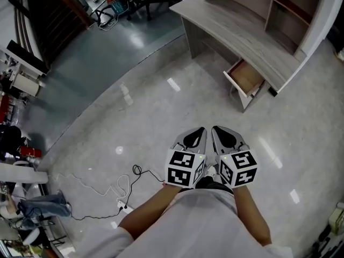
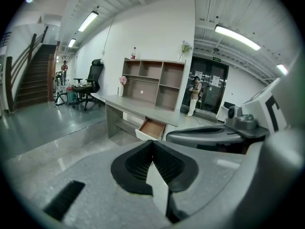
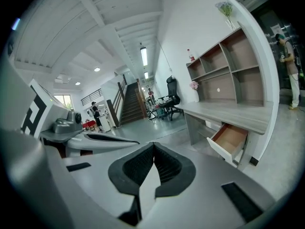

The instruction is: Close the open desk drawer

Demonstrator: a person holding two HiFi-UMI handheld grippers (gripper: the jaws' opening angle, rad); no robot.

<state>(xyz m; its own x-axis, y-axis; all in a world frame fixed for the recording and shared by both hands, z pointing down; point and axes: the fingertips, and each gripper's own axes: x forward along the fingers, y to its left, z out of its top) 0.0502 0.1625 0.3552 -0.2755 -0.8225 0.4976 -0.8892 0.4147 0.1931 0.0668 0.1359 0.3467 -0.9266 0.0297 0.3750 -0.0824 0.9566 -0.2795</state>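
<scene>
A grey wooden desk (image 1: 244,34) stands ahead with one drawer (image 1: 245,78) pulled out, its brown inside empty and its white front facing me. The same drawer (image 2: 151,128) shows far off in the left gripper view, and the drawer (image 3: 229,140) sits at the right of the right gripper view. My left gripper (image 1: 201,130) and right gripper (image 1: 216,129) are held side by side above the floor, well short of the drawer. Both are shut with nothing between their tips.
A shelf unit (image 1: 290,4) sits on the desk. An office chair (image 2: 90,82) and stairs (image 2: 33,78) lie to the left. A power strip with white cable (image 1: 124,198) lies on the floor at my left. A person (image 2: 194,95) stands by glass doors.
</scene>
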